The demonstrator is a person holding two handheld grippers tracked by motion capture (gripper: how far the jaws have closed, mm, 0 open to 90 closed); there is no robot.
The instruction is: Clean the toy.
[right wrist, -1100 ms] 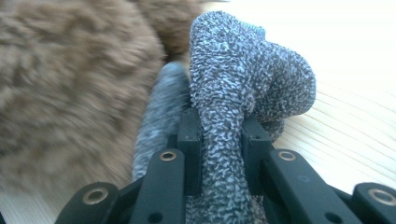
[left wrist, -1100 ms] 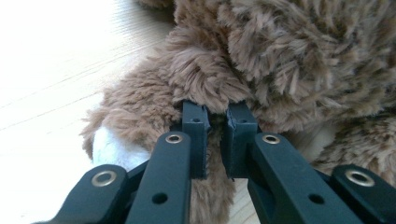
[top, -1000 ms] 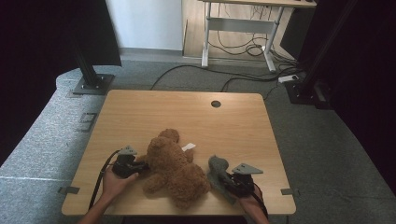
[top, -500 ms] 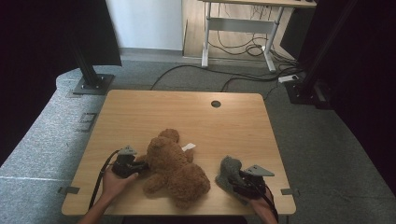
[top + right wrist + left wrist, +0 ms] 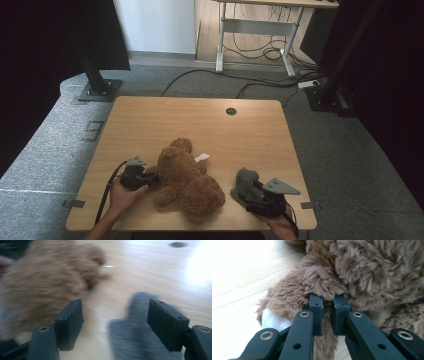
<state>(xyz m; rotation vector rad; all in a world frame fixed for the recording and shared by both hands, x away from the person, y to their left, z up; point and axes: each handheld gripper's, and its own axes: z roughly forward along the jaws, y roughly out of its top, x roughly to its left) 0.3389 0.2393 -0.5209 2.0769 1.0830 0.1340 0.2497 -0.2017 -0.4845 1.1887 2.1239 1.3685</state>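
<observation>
A brown teddy bear [image 5: 187, 182] lies on the wooden table [image 5: 200, 125] near its front edge. My left gripper [image 5: 154, 177] is at the bear's left side, shut on a tuft of its fur. In the left gripper view the jaws [image 5: 327, 302] pinch the plush of a limb of the bear [image 5: 362, 270]. My right gripper [image 5: 240, 194] is to the right of the bear. Its jaws have just been opening and now stand wide apart [image 5: 116, 307]. A grey fabric piece [image 5: 246, 180] [image 5: 127, 340] lies under and between them, and the pads do not press on it. The bear [image 5: 42, 280] is blurred at the left of the right gripper view.
A white tag [image 5: 201, 157] sticks out of the bear towards the table's middle. A round cable hole [image 5: 230, 111] sits near the far edge. Bare tabletop stretches behind the bear. On the floor are black stand bases [image 5: 100, 90] and cables [image 5: 260, 82].
My right gripper opened its jaws and drew back to the right, away from the bear. The grey piece shifted slightly right with it. The left gripper and the bear stayed put.
</observation>
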